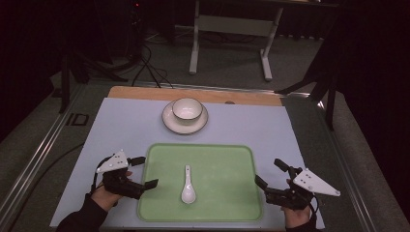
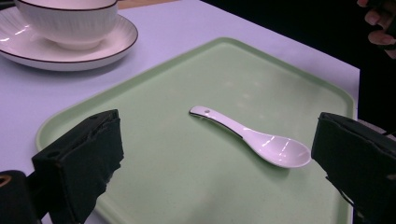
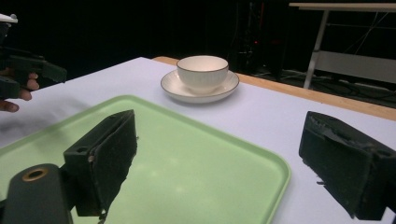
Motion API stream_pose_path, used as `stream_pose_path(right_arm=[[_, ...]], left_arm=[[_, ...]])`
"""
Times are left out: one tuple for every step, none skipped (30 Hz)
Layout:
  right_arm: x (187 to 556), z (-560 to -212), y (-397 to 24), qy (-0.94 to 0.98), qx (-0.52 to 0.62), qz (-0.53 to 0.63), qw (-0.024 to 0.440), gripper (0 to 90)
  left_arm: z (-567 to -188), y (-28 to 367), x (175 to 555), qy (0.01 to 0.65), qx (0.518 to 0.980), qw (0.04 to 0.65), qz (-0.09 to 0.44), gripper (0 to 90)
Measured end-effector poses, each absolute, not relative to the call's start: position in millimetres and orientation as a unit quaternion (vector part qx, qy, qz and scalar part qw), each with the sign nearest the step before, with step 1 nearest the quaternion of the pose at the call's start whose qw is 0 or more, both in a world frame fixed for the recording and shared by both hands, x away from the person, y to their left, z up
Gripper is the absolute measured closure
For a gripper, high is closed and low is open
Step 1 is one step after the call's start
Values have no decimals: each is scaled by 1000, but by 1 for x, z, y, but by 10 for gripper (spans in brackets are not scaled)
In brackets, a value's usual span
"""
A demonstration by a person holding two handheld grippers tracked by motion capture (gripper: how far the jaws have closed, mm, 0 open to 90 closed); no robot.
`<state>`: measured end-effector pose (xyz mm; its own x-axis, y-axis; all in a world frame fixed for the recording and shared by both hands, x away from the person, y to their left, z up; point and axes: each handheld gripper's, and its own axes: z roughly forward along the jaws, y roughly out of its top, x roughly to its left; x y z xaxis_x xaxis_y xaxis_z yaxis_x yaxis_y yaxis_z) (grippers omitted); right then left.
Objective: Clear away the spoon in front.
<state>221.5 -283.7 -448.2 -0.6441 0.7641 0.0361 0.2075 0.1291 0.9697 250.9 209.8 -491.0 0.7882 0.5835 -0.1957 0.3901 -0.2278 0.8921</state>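
Dim room, grey carpet floor (image 1: 227, 63), white desk frame (image 1: 231, 24), floor cables (image 1: 147, 63)

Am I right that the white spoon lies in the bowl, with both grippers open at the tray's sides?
Not quite: the white spoon lies on the green tray, as the high view shows. The bowl sits apart on its saucer. Both grippers are open.

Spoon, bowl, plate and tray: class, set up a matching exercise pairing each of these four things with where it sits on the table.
Things:
1. spoon
2. bowl
3. plate
4. tray

Places:
A. on the table's pale blue cover, between the two grippers
B. on the plate
C. lying on the tray
D. on the pale blue cover, beyond the tray's far edge

Pairs: 1-C, 2-B, 3-D, 4-A
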Motion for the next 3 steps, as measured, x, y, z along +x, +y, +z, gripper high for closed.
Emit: stream_pose_path(right_arm=[[222, -448, -284, 710, 342, 564, 246, 112], [222, -449, -283, 710, 343, 564, 245, 112], [222, -449, -283, 711, 342, 563, 246, 112]], left_arm=[[-492, 209, 251, 312, 779, 536, 89, 23], [-492, 208, 250, 310, 781, 534, 90, 23], [-492, 208, 250, 309, 783, 533, 89, 23]])
